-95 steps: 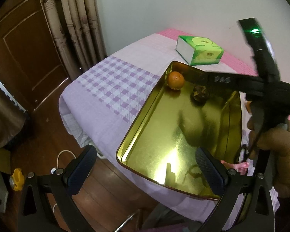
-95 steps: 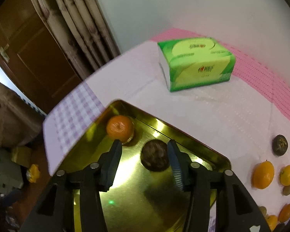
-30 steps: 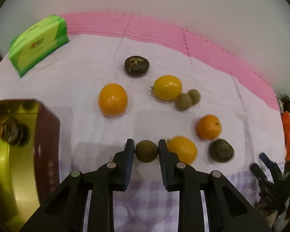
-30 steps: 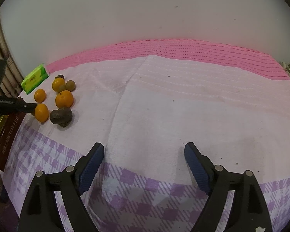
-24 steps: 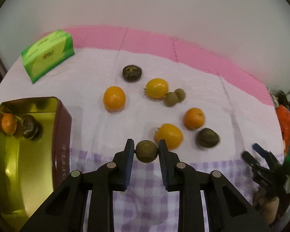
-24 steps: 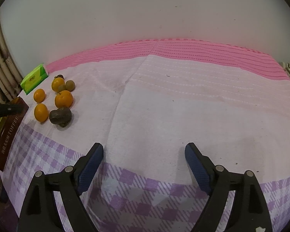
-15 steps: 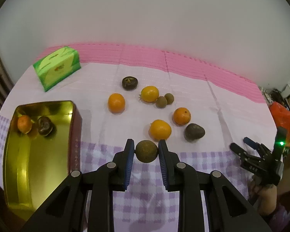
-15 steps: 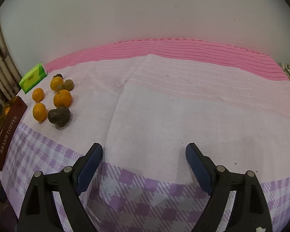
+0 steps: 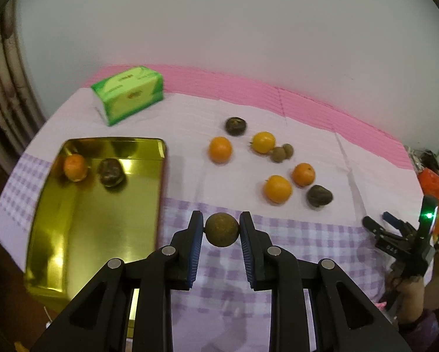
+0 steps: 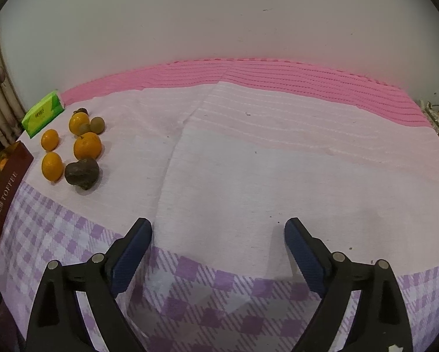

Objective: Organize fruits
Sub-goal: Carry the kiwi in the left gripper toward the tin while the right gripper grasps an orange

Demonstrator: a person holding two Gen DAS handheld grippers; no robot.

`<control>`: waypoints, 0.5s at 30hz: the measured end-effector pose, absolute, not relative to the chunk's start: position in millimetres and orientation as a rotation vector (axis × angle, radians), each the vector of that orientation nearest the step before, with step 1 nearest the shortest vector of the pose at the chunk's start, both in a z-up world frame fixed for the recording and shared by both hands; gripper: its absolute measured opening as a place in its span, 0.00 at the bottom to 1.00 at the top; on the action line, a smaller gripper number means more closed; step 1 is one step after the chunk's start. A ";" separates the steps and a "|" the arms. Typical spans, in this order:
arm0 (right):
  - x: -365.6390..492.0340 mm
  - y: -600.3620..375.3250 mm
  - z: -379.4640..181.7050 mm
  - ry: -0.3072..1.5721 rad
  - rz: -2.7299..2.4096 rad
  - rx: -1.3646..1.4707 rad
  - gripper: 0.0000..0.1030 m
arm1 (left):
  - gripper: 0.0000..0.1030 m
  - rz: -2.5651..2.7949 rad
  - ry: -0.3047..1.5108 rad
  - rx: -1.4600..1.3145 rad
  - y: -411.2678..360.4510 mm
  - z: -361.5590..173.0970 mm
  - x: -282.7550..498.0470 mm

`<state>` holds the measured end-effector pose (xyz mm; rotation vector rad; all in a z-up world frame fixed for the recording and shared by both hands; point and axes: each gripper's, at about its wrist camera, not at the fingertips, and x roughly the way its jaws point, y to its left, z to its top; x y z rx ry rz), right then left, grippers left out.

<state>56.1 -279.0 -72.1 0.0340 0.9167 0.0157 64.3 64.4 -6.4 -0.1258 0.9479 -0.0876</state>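
The brown round fruit (image 9: 221, 230) is clamped between the two blue pads of the left gripper (image 9: 221, 236), jaws closed to the fruit's width and touching it on both sides. It is held above the purple-checked part of the tablecloth (image 9: 292, 234), just beside the right wall of the gold tin (image 9: 73, 234).

Positions relative to the gold tin:
- Inside it, at the far end: one small orange (image 9: 75, 167) in the far-left corner and one dark fruit (image 9: 111, 172) just beside it. The two are near each other; contact cannot be determined.
- Beyond its far edge: a green tissue pack (image 9: 128, 97) on the cloth.
- To its right, on the pale part of the cloth: a loose group of fruit. This consists of a dark fruit (image 9: 235, 126) farthest back, an orange (image 9: 220, 149), a yellow-orange fruit (image 9: 263, 142) with two small brown fruits (image 9: 279, 154) just beside it, two further oranges (image 9: 277, 189) and a dark fruit (image 9: 319, 196) nearest the checked band.

The right gripper (image 10: 218, 242) is well to the right of the tin, low over the checked edge of the cloth. Its jaws are wide apart and hold nothing. In the right wrist view the tin's dark red side wall (image 10: 2, 199) appears at the far left, with the fruit group next to it.
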 end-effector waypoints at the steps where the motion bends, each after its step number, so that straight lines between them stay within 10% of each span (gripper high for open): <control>1: 56.1 -279.1 -72.3 0.918 0.013 0.032 0.88 | 0.26 -0.079 0.943 -0.123 66.8 -5.5 63.2; 15: 35.1 -255.4 -49.5 0.808 0.049 0.028 0.86 | 0.26 -0.003 0.931 -0.111 99.9 -2.7 53.1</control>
